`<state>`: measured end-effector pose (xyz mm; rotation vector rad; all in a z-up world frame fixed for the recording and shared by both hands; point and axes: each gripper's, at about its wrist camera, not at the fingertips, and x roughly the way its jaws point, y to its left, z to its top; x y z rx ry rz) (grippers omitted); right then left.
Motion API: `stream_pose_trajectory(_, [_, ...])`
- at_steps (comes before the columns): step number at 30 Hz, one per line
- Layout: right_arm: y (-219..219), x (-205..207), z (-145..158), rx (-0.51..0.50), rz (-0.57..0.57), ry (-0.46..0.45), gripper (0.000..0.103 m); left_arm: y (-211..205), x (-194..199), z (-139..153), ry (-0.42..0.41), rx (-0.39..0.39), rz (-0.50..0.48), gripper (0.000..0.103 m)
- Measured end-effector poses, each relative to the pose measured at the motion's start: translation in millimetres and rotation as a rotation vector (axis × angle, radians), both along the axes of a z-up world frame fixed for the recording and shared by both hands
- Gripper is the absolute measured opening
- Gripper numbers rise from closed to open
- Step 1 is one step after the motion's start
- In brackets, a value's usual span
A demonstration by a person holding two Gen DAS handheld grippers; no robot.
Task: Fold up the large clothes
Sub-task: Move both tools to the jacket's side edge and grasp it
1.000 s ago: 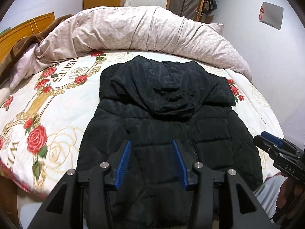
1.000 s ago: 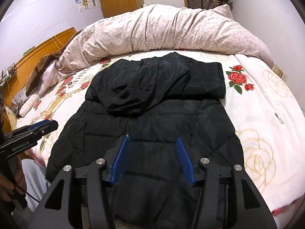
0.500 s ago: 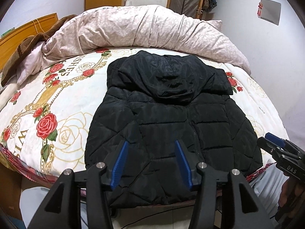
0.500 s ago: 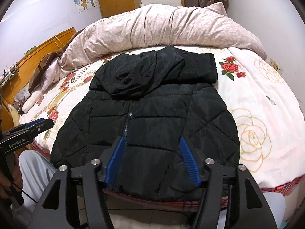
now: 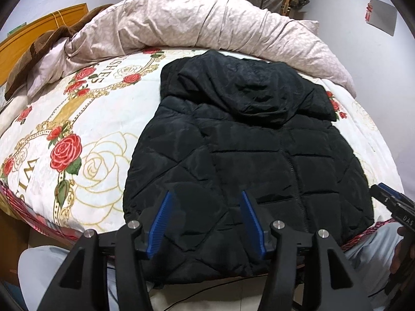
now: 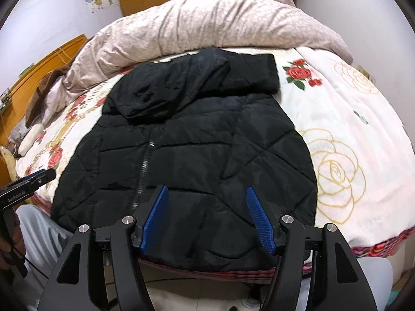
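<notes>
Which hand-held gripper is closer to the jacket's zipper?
Right, by a little. The right hand-held gripper hovers open over the hem with its left finger almost above the zipper. The left hand-held gripper, also open, sits further left of it, over the black puffer jacket.

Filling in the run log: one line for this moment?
stage: approach | black jacket: flat on bed | left gripper: open, empty | right gripper: open, empty
</notes>
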<state>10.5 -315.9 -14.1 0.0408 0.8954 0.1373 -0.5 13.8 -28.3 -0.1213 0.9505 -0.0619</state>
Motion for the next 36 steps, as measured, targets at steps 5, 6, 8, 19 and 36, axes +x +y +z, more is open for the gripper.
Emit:
stream_pose_trajectory(5, [-28.8,12.5,-13.6,-0.007,-0.075,0.036,0.067,19.5,9.2,-19.1,0.029,0.014,0.047,0.06])
stream_pose_trajectory(6, [-35.6,15.1,-16.1,-0.006,-0.094,0.045,0.071,25.5,11.2,-23.8,0.037,0.015,0.061,0.061])
stream_pose_trajectory(8, [-50.3,19.3,-21.5,0.002,-0.134,0.06,0.072,36.8,14.5,-33.0,0.055,0.017,0.089,0.062])
stream_pose_trajectory(19, [-117.9,31.5,-64.6,0.099,-0.328,0.2,0.072,80.9,23.6,-82.7,0.151,-0.015,0.192,0.075])
stream_pose_trajectory(36, [-102.8,28.8,-69.5,0.212,-0.211,0.305,0.017,33.3,14.4,-84.8,0.204,0.031,0.044,0.028])
